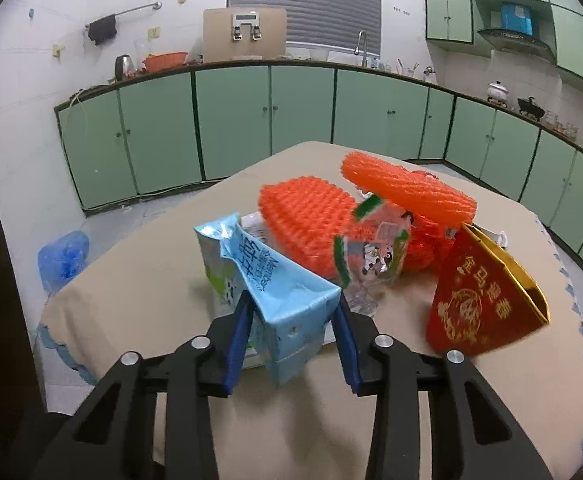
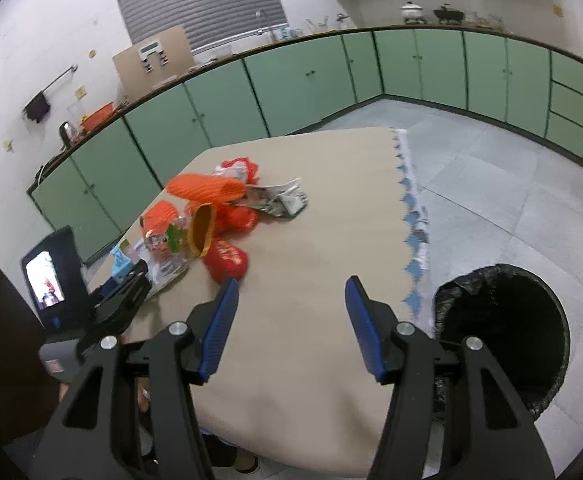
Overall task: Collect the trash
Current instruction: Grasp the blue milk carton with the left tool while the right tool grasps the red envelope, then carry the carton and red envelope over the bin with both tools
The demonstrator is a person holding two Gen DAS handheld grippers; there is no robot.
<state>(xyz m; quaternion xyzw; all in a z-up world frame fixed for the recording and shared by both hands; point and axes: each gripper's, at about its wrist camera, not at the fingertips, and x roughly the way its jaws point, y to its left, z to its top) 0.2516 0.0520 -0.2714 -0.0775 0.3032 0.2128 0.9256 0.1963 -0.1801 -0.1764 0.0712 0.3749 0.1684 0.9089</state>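
A crumpled light-blue milk carton (image 1: 275, 280) stands at the near edge of the trash pile, and my left gripper (image 1: 295, 320) is shut on it, one blue pad on each side. Behind it lie two orange foam nets (image 1: 307, 220), a clear printed wrapper (image 1: 375, 252) and a red and gold paper bag (image 1: 483, 300). In the right wrist view the same pile (image 2: 211, 216) sits at the table's left, with the left gripper (image 2: 131, 280) at its near end. My right gripper (image 2: 293, 280) is open over bare tablecloth with nothing between its fingers.
The beige-covered table (image 2: 331, 160) has a fringed right edge. A black-lined round bin (image 2: 503, 328) stands on the floor beside it. Crumpled printed paper (image 2: 287, 200) lies beyond the pile. A blue bag (image 1: 63, 258) sits on the floor at left. Green cabinets (image 1: 231, 120) line the walls.
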